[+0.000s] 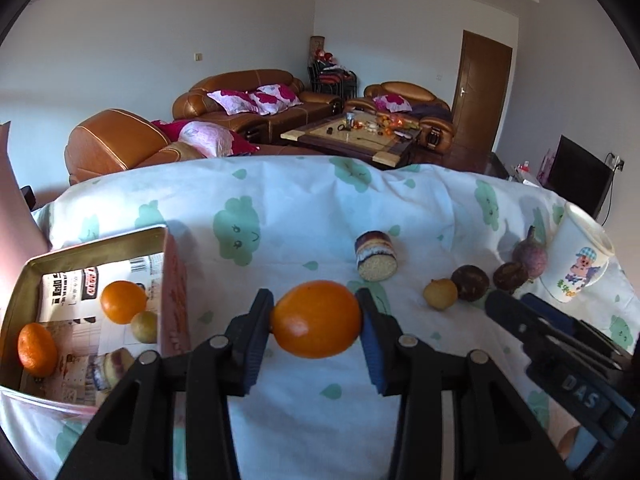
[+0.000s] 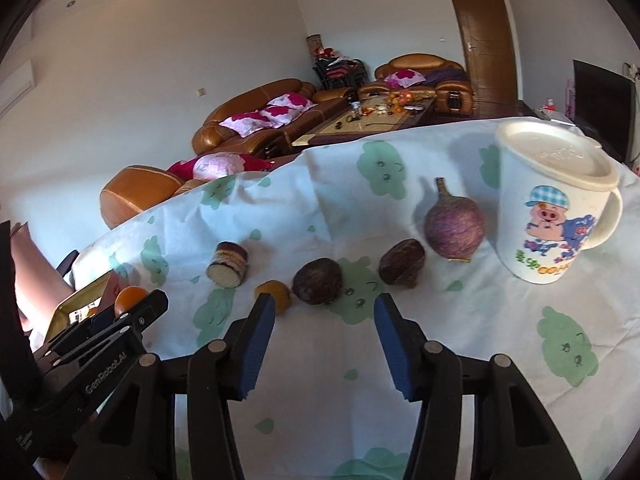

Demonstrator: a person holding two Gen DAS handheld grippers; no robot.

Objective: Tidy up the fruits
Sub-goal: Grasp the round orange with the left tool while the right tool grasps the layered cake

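Observation:
My left gripper (image 1: 318,318) is shut on a large orange (image 1: 316,320), both blue pads pressing its sides just above the cloth. To its left a tin box (image 1: 96,242) holds two oranges (image 1: 123,302), a small yellow-green fruit (image 1: 145,326) and a cut cane piece. My right gripper (image 2: 325,316) stands open above the cloth with nothing between its fingers. Just beyond it lie a dark round fruit (image 2: 318,280), a small yellow fruit (image 2: 276,294), another dark fruit (image 2: 402,266) and a purple stemmed fruit (image 2: 454,226). A cut cane piece (image 2: 227,264) lies farther left.
A white lidded mug (image 2: 554,200) with a cartoon pig stands at the right, close to the purple fruit. The table wears a white cloth (image 1: 280,208) with green clouds. Sofas and a coffee table sit beyond its far edge.

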